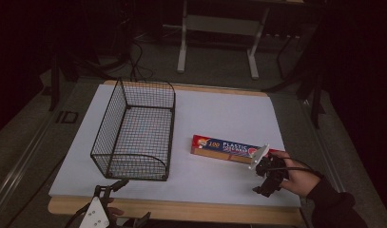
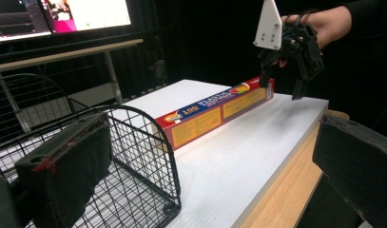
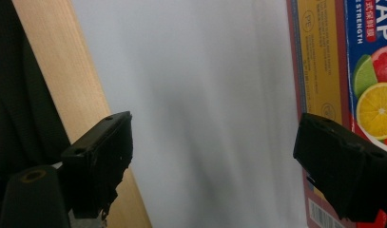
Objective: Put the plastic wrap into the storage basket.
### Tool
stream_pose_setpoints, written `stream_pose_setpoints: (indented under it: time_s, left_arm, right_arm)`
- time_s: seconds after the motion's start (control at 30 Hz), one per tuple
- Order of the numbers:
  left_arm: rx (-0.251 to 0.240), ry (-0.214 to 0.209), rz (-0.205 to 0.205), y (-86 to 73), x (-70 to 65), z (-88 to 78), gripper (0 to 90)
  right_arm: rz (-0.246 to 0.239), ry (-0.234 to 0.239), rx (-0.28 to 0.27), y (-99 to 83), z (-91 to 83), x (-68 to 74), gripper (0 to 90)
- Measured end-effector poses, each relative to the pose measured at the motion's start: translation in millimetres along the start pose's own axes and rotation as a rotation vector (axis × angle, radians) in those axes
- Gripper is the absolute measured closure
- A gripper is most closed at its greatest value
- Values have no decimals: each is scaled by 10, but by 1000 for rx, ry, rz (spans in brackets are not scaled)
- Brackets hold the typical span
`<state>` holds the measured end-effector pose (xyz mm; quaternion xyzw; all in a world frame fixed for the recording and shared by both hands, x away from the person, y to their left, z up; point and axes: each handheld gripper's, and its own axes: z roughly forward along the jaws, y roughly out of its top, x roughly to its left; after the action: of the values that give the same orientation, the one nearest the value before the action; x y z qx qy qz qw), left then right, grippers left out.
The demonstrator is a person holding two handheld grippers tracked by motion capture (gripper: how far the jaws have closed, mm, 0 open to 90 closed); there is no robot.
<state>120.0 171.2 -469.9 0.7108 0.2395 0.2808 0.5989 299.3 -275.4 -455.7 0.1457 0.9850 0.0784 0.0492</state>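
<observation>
A long red and blue box of plastic wrap (image 1: 227,148) lies flat on the white board, right of centre. My right gripper (image 1: 265,178) hovers just above the board at the box's right end, open. In the right gripper view its jaws (image 3: 219,161) stand wide apart, with the box's fruit picture (image 3: 372,90) at the right jaw and nothing between them. The left gripper view shows the box (image 2: 215,111) and the right gripper (image 2: 281,88) over its far end. My left gripper (image 1: 129,202) is open at the table's front edge, near the black wire basket (image 1: 108,128), and holds nothing (image 2: 210,175).
The white board (image 1: 219,114) rests on a wooden table whose edge (image 1: 181,211) runs along the front. The basket (image 2: 143,142) holds nothing. Beyond the table stand a desk frame (image 1: 217,28) and floor cables (image 1: 139,57). Lit monitors (image 2: 62,16) glow in the left gripper view.
</observation>
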Motion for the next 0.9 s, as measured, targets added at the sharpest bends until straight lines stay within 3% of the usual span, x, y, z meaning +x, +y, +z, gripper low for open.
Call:
stream_pose_setpoints:
  time_s: [0.2, 0.23, 0.3, 0.33, 0.47, 0.5, 0.53, 0.63, 0.73, 0.9]
  left_arm:
    - [5, -5, -2, -3, 1, 4, 1]
    - [10, -9, -3, -7, 1, 8, 1]
    - [10, -11, -1, -8, -4, 13, 1]
    - [9, -9, 0, -7, -4, 12, 1]
    - [8, -3, 0, -5, 0, 9, 1]
    - [8, -4, 0, -5, -1, 9, 1]
    - [8, -4, 0, -5, -1, 9, 1]
    - [12, -5, 2, -10, -2, 14, 1]
    - [10, -5, 3, -9, 0, 10, 1]
    - [11, -5, 4, -9, 2, 10, 1]
  right_arm:
    - [-5, 3, 23, 12, -21, -22, 106]
    - [-35, -33, 39, 8, -25, -13, 103]
    - [-38, -38, 50, 8, -28, -20, 102]
    - [-27, -17, 53, 11, -42, -47, 102]
    - [-17, -32, 76, 29, -62, -80, 102]
    - [17, -17, 68, 52, -86, -115, 129]
    - [17, -17, 68, 52, -86, -115, 129]
    - [23, -45, 61, 93, -136, -176, 147]
    - [-2, -84, 71, 136, -164, -237, 133]
    - [-19, -108, 79, 219, -213, -384, 113]
